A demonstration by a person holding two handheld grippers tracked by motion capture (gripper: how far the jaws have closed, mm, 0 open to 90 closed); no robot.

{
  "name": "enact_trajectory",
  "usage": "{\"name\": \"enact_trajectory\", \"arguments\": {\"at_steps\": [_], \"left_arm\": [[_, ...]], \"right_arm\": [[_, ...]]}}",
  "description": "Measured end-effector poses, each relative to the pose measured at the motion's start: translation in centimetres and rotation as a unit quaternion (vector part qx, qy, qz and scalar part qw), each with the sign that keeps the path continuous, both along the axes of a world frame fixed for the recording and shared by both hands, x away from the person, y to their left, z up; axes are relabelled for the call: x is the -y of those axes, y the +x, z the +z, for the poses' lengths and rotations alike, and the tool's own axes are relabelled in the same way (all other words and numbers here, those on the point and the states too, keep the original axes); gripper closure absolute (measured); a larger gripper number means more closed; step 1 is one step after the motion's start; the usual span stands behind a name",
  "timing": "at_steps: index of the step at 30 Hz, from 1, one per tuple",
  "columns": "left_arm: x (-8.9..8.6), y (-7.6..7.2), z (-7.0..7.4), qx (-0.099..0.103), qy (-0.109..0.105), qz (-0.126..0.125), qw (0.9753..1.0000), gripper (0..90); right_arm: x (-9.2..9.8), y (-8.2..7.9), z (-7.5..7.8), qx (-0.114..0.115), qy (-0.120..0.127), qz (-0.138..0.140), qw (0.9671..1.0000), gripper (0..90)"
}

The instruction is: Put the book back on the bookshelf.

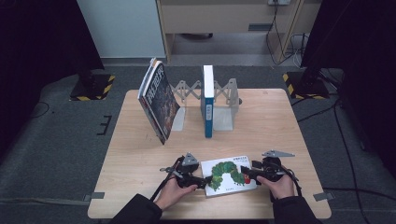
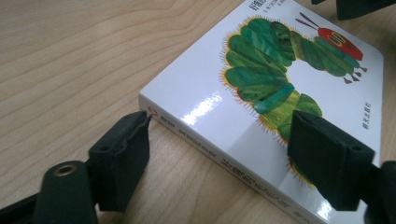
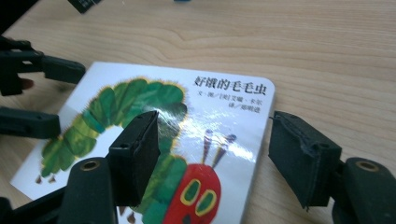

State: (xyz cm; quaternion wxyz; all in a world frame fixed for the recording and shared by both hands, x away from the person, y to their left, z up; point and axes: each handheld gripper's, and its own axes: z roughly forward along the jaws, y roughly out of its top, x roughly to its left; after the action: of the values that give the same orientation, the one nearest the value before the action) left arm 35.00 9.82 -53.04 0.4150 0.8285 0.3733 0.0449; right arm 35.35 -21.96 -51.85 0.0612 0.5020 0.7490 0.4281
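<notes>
A white picture book with a green caterpillar on its cover (image 1: pixel 227 175) lies flat near the table's front edge. My left gripper (image 1: pixel 204 181) is at the book's left side and stands open. In the left gripper view (image 2: pixel 222 128) its jaws straddle the spine corner of the book (image 2: pixel 261 79), one over the bare table, the other over the cover. My right gripper (image 1: pixel 244 173) is open at the book's right side. In the right gripper view (image 3: pixel 215 128) one jaw is over the cover (image 3: pixel 140 102) and the other just past its edge.
A grey expanding book rack (image 1: pixel 226 98) stands at the table's back. An upright blue-spined book (image 1: pixel 208 102) stands in it, and a dark-covered book (image 1: pixel 159 100) leans at its left end. Bare wood lies between the rack and the flat book.
</notes>
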Motion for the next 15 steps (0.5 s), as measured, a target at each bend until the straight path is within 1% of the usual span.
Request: {"name": "enact_trajectory", "arguments": {"at_steps": [2,4,6,9,11,12,15], "left_arm": [[-0.08,-0.15,0.15,-0.004,0.002,0.0,1.0,24.7],[-0.01,-0.42,0.29,-0.014,0.0,-0.002,0.9999,28.8],[0.21,-0.68,0.3,-0.02,-0.001,-0.007,0.9998,30.2],[0.51,-0.94,0.29,-0.014,0.004,-0.007,0.9999,27.3],[0.44,-0.88,0.29,-0.017,0.002,-0.006,0.9998,28.0],[0.43,-0.87,0.29,-0.017,0.002,-0.006,0.9998,28.4],[0.46,-0.87,0.29,-0.014,0.004,-0.008,0.9999,28.3]], "right_arm": [[0.1,-0.25,-0.02,-0.002,-0.001,0.001,1.0,33.4],[0.14,-0.51,-0.12,-0.006,-0.002,0.001,1.0,33.4],[0.15,-0.66,-0.22,-0.012,-0.006,0.002,0.9999,33.4],[0.0,-0.68,-0.39,-0.016,-0.011,0.005,0.9998,33.4],[-0.27,-0.73,-0.48,-0.022,-0.007,0.007,0.9997,33.7],[-0.39,-0.71,-0.54,-0.02,-0.006,0.008,0.9998,32.4],[-0.43,-0.68,-0.48,-0.024,-0.007,0.011,0.9996,32.0]]}}
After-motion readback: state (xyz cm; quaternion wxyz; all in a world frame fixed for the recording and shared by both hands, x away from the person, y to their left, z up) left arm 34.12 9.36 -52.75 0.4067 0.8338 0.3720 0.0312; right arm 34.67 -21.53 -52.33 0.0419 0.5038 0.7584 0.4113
